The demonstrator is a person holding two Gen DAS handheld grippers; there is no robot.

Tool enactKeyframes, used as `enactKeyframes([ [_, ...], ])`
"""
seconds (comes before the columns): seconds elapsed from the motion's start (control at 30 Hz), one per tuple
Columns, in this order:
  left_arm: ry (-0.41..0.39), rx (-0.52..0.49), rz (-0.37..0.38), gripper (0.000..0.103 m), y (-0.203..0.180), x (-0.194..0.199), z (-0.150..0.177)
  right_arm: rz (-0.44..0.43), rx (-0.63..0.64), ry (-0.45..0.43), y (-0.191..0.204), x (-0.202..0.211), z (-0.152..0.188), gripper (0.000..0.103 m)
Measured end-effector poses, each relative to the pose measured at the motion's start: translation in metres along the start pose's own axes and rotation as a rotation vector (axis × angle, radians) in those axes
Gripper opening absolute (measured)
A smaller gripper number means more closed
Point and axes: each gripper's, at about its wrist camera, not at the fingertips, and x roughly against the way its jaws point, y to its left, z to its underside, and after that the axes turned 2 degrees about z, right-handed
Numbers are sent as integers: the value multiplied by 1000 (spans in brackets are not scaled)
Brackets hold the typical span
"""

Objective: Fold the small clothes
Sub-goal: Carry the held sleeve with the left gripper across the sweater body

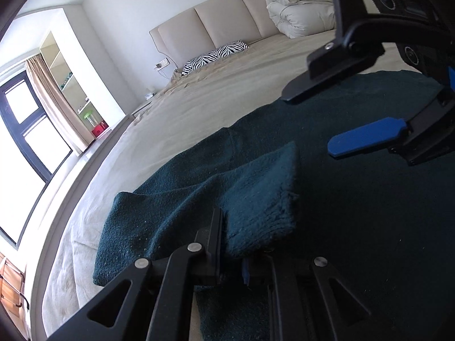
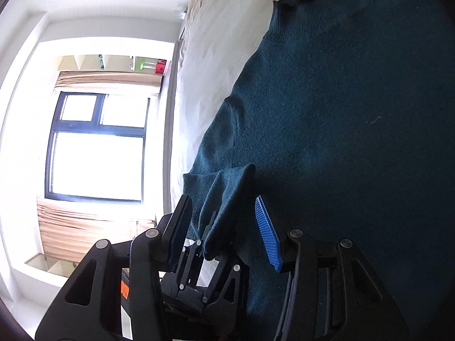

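A dark teal knitted sweater [image 1: 355, 199] lies spread on the bed, and in the right wrist view the sweater [image 2: 341, 113] fills the right half of the picture. One sleeve [image 1: 256, 193] is lifted and folded over toward the body. My left gripper [image 1: 236, 255] is shut on the sleeve's cuff end. It also shows in the right wrist view, where the left gripper [image 2: 219, 227] holds the sleeve [image 2: 227, 193] up. My right gripper [image 1: 310, 122] hovers open above the sweater's body. Its blue pads [image 2: 267, 236] stand apart on either side of the sleeve and do not touch it.
The bed sheet [image 1: 199, 91] is beige, with a padded headboard [image 1: 216, 22] at the far end. A zebra pillow [image 1: 216, 55] and a folded white duvet [image 1: 301, 8] lie there. A window [image 2: 96, 145], curtains and a shelf [image 1: 65, 68] lie past the bed's left edge.
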Motion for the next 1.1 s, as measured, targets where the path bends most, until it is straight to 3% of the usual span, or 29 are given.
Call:
enactKeyframes([
  [0.13, -4, 19, 6, 13, 3, 0, -1, 76, -30, 85, -5, -40, -15, 46],
  [0.27, 1, 25, 5, 14, 4, -1, 0, 47, 10, 124, 1, -55, -19, 42],
  [0.3, 1, 23, 2, 14, 3, -1, 0, 45, 38, 129, 6, -57, -18, 31],
  [0.37, -2, 22, 0, 17, 3, 1, 0, 88, 97, 118, 16, -62, -18, 22],
  [0.4, -4, 27, 1, 21, 5, 3, 0, 111, 119, 110, 21, -61, -20, 11],
  [0.43, -8, 39, 13, 32, 8, 6, 0, 131, 129, 97, 23, -60, -22, 8],
  [0.47, -16, 58, 33, 39, 12, 10, 0, 151, 138, 77, 25, -55, -26, 8],
  [0.63, -12, 254, 240, 39, 53, 30, 11, 245, 174, -48, 29, -2, -42, 7],
  [0.73, 17, 397, 335, 28, 86, 29, 23, 334, 185, -116, 24, 38, -61, 7],
  [0.83, 35, 521, 374, 17, 120, 23, 31, 391, 168, -166, 9, 72, -82, 7],
  [1.03, -3, 676, 410, 16, 176, 11, 21, 460, 122, -237, -25, 117, -112, 7],
  [1.1, -12, 712, 440, 16, 187, 5, 15, 469, 104, -251, -42, 134, -102, 7],
])
